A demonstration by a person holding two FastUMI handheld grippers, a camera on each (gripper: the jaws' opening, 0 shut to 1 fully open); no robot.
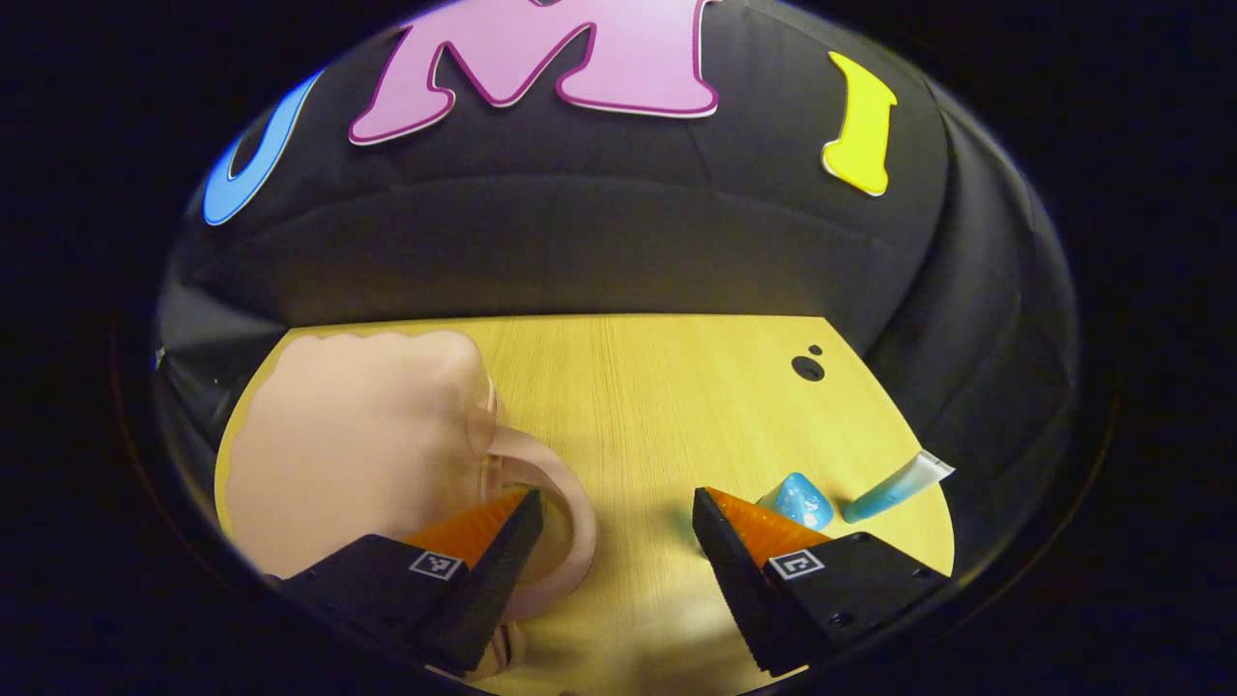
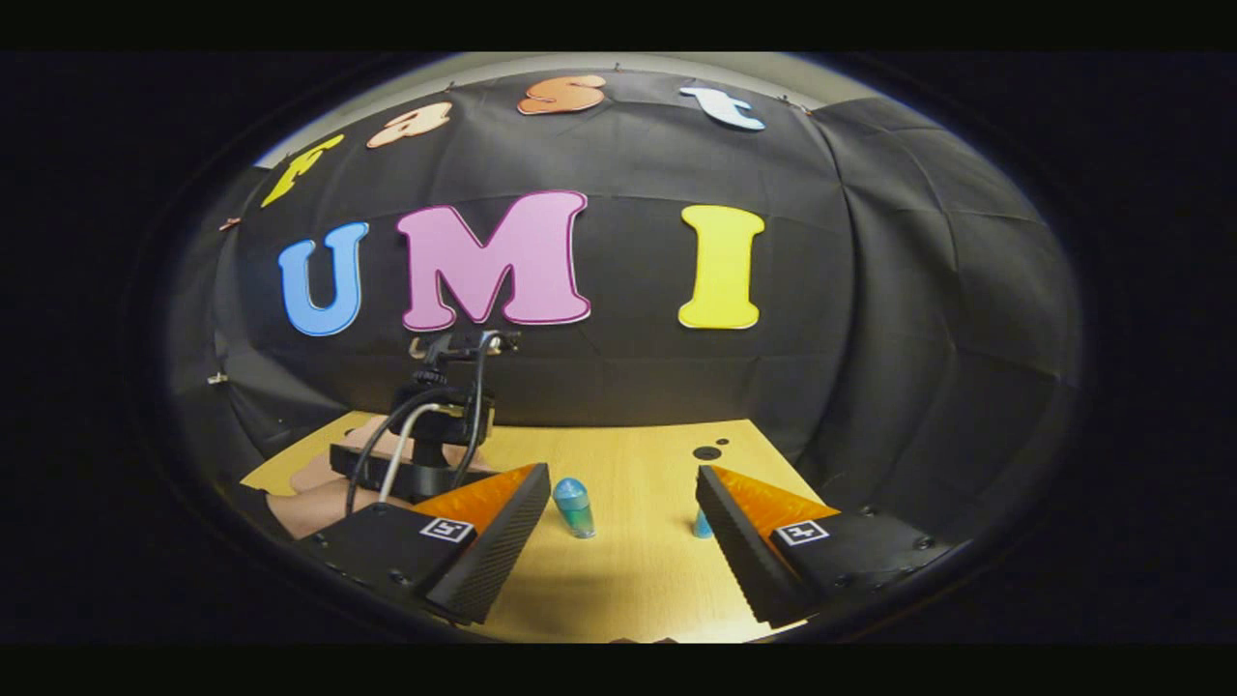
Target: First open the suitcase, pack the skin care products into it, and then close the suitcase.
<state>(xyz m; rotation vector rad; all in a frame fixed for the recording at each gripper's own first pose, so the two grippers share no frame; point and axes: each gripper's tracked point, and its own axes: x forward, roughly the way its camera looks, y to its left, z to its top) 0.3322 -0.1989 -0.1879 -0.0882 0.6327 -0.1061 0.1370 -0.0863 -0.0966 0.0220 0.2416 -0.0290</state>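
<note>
A pink suitcase [image 1: 367,445] lies shut on the left of the wooden table [image 1: 657,387], its looped handle [image 1: 578,512] pointing toward me. My left gripper [image 1: 617,503] is open, and its left finger overlaps the handle loop. A small blue bottle [image 1: 802,501] and a blue tube [image 1: 894,488] lie just past its right finger. In the right gripper view, my right gripper [image 2: 620,478] is open above the table with the blue bottle [image 2: 574,507] standing between its fingers, farther off. The tube [image 2: 703,525] peeks from behind its right finger. The left gripper's body and cables [image 2: 425,454] hover over the suitcase [image 2: 309,488].
Two dark holes [image 1: 807,367] mark the table's far right corner. Black cloth walls close the booth behind and to the right. Bare wood [image 2: 638,561] stretches between the suitcase and the products.
</note>
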